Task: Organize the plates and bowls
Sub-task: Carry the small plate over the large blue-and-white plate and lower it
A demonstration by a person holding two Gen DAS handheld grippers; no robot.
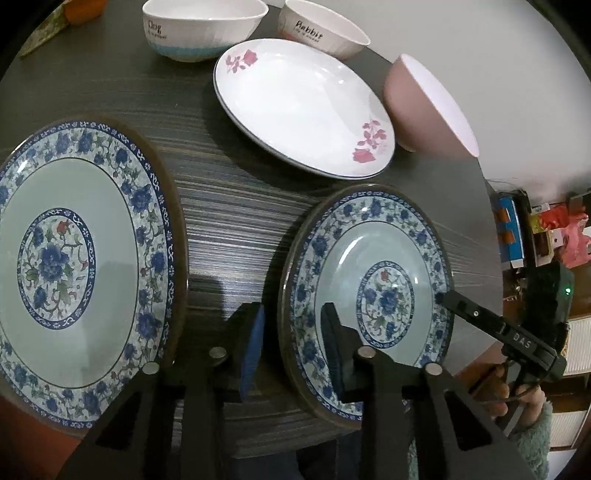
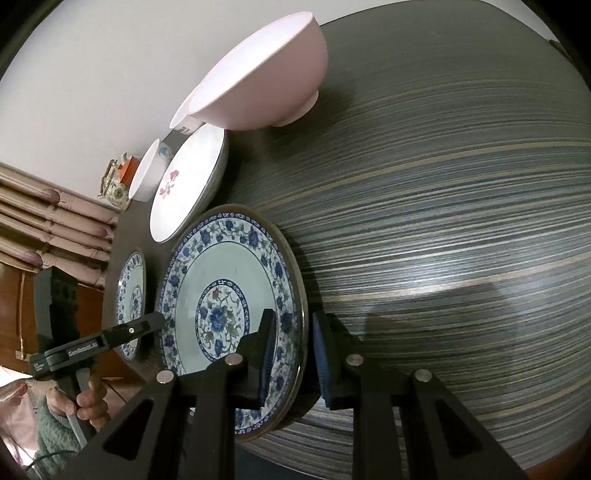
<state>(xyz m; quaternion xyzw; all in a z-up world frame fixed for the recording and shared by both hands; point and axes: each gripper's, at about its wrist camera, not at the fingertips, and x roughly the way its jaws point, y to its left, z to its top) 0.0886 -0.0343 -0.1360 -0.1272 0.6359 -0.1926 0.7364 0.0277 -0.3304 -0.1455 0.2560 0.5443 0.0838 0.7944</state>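
Orange object [image 1: 83, 9] (top corner) cropped; small print under "Rabbit" illegible

Dark striped wood-grain table [image 2: 443, 221], plain white wall [image 2: 92, 74], pleated pinkish curtain [image 2: 55, 221]

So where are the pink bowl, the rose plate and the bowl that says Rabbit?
pink bowl [image 1: 408, 101], left wrist view, on its outer wall.
rose plate [image 1: 295, 107], left wrist view, on its bare white middle.
Rabbit bowl [image 1: 314, 33], left wrist view, on its lettered side.
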